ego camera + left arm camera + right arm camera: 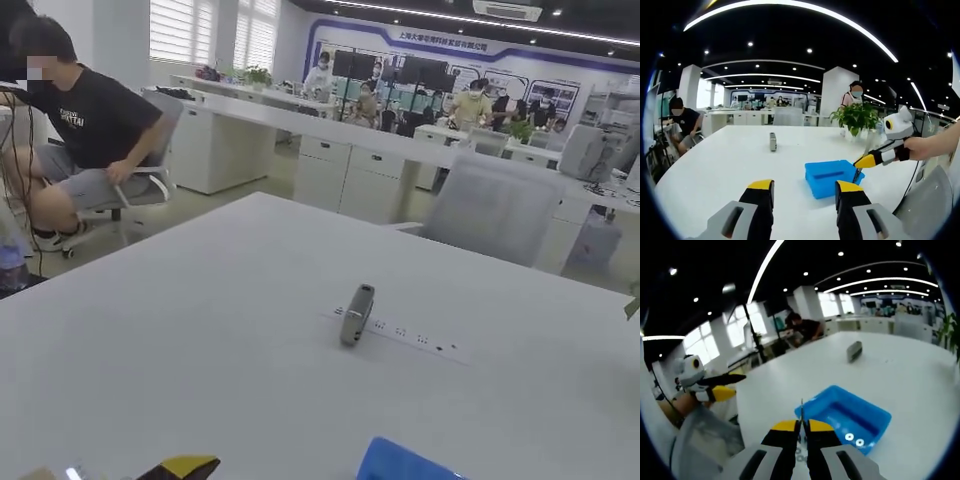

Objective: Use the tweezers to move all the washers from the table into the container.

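The blue container sits open on the white table, with two washers on its floor. My right gripper is shut on thin metal tweezers, whose tip hangs by the container's near left corner. Small washers lie on the table between the jaws, partly hidden. From the left gripper view, the right gripper holds the tweezers at the right edge of the container. My left gripper stands open and empty, short of the container.
A grey device rests on a white power strip mid-table. The container's corner and a gripper's yellow tip reach the head view's bottom edge. A seated person is far left; chairs and desks stand beyond.
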`<state>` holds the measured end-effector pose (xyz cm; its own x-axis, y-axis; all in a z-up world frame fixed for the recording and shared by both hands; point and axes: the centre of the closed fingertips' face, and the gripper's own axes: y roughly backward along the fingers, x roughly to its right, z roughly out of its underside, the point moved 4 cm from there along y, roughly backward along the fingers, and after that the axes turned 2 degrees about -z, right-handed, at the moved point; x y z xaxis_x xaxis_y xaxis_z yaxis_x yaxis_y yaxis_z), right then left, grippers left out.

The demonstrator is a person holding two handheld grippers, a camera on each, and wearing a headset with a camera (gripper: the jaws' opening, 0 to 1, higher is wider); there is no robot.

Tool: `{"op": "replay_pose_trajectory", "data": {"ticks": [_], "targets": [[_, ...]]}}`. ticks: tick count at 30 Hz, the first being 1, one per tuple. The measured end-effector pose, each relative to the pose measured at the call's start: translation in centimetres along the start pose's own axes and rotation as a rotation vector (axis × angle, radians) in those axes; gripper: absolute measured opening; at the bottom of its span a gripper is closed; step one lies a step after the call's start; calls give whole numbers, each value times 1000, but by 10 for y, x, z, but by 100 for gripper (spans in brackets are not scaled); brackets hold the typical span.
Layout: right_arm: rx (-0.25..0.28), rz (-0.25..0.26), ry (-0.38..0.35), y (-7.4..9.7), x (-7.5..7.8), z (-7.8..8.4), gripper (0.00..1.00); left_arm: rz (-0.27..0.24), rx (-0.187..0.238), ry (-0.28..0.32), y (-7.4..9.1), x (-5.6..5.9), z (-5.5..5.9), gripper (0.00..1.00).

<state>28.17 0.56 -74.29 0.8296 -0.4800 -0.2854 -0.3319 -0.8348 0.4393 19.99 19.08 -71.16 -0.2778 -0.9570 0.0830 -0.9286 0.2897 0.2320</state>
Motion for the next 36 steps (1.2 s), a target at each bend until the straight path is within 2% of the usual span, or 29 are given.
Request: {"op": "replay_pose_trajectory", "data": {"ticks": [5, 8, 13, 18, 26, 29, 31, 34, 36], "targets": [[-70, 9, 2, -7, 1, 24, 3, -1, 1, 2, 0, 0, 0, 47], [-84, 12, -8, -9, 3, 32, 3, 0, 0, 0, 0, 0, 0, 47], [-96, 12, -4, -14, 8, 38, 3, -5, 1, 2, 0, -2, 0, 46], [-112, -8, 23, -17, 5, 42, 3, -6, -4, -3, 0, -1, 1, 46], [-118, -13, 61, -17, 5, 41, 3, -2, -11, -7, 0, -1, 2, 45], [-142, -24, 142, -17, 4, 41, 3, -1, -15, -11, -1, -1, 2, 44], [-156, -58, 174, -17, -1, 42, 3, -1, -14, -11, -1, -1, 2, 44], [-193, -92, 291, -17, -6, 43, 3, -2, -15, -9, -1, -1, 2, 43], [-204, -100, 309, -18, -8, 44, 3, -1, -17, -11, -1, -1, 3, 43]]}}
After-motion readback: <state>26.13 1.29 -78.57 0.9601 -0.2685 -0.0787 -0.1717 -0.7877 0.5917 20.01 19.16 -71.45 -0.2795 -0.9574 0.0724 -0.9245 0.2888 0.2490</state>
